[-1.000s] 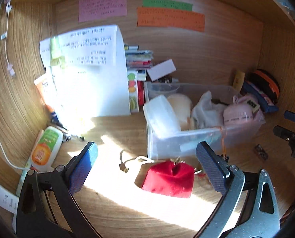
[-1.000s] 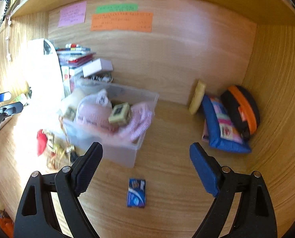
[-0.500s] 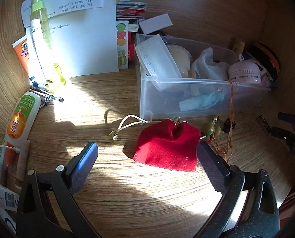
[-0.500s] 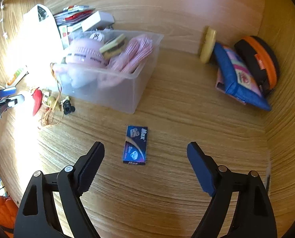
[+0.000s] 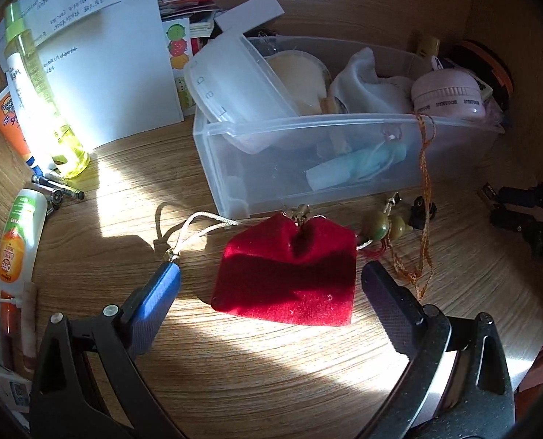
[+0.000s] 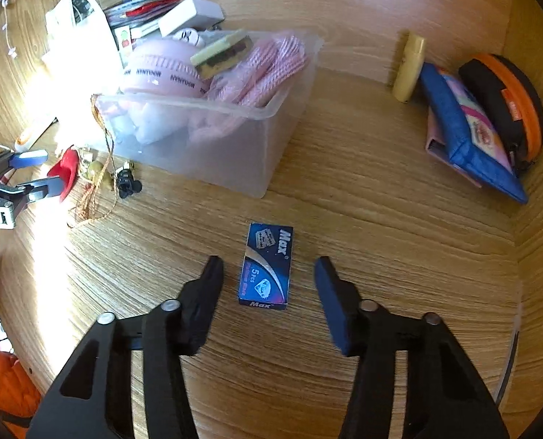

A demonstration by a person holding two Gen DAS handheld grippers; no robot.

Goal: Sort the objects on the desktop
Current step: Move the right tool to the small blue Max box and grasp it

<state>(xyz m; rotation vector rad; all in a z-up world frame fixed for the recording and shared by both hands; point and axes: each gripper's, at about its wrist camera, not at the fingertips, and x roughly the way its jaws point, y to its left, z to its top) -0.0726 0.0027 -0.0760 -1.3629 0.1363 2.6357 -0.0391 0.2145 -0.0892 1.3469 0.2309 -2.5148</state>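
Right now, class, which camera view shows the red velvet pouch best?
The left wrist view: the red velvet pouch lies flat, whole and close, between the open fingers of the left hand-held gripper. The right wrist view shows only a small red sliver of it at the left edge.

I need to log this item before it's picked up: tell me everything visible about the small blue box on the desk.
The small blue box is a flat cardboard-looking packet, dark blue with a pale swoosh, printed "Max" and "5 pcs". It lies flat and closed on the wooden desk, between the right gripper fingers, which have just been closing but don't touch it.
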